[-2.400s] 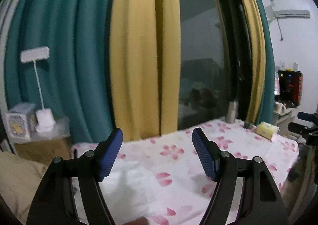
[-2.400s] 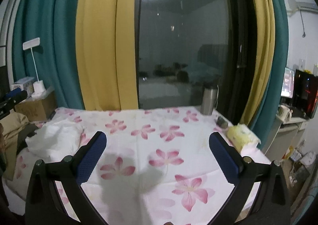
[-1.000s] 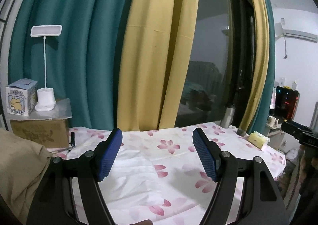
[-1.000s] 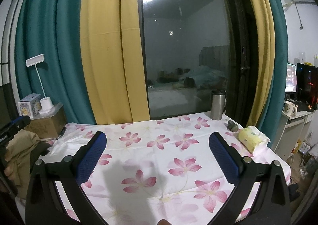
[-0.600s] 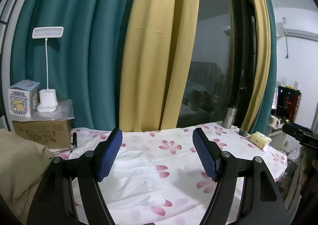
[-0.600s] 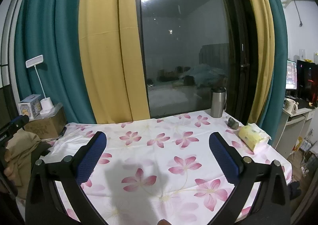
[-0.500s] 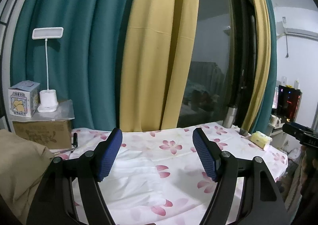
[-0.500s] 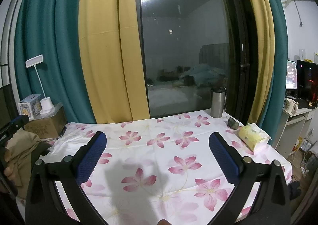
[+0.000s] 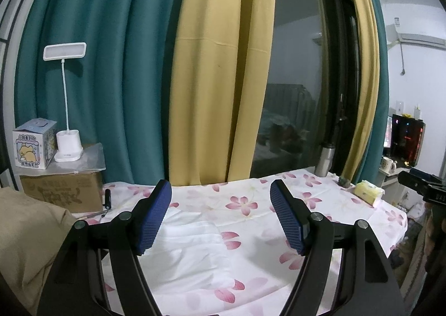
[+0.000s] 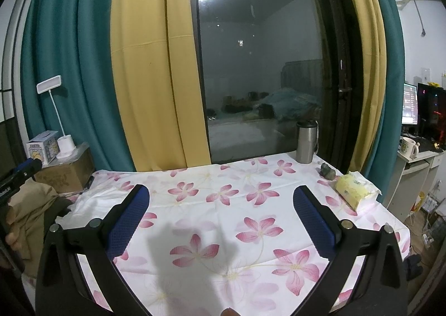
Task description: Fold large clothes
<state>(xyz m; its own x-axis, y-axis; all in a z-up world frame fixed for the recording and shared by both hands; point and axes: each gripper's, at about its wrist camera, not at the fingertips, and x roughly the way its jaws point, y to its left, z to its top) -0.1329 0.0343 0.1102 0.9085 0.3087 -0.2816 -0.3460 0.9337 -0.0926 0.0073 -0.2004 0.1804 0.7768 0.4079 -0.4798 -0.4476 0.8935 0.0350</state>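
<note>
I hold my left gripper point(image 9: 220, 214) above the flowered tablecloth point(image 9: 251, 232), jaws spread wide with nothing between the blue pads. My right gripper point(image 10: 221, 217) hangs the same way, wide apart and empty, over the cloth's pink blossoms. The tan garment point(image 9: 25, 238) lies heaped at the table's left edge, beside my left gripper and in front of the cardboard box point(image 9: 61, 190), which carries a white desk lamp point(image 9: 67, 146). At the far right stand a steel tumbler point(image 10: 306, 141) and a yellow tissue pack point(image 10: 352, 190), well apart from both grippers.
</note>
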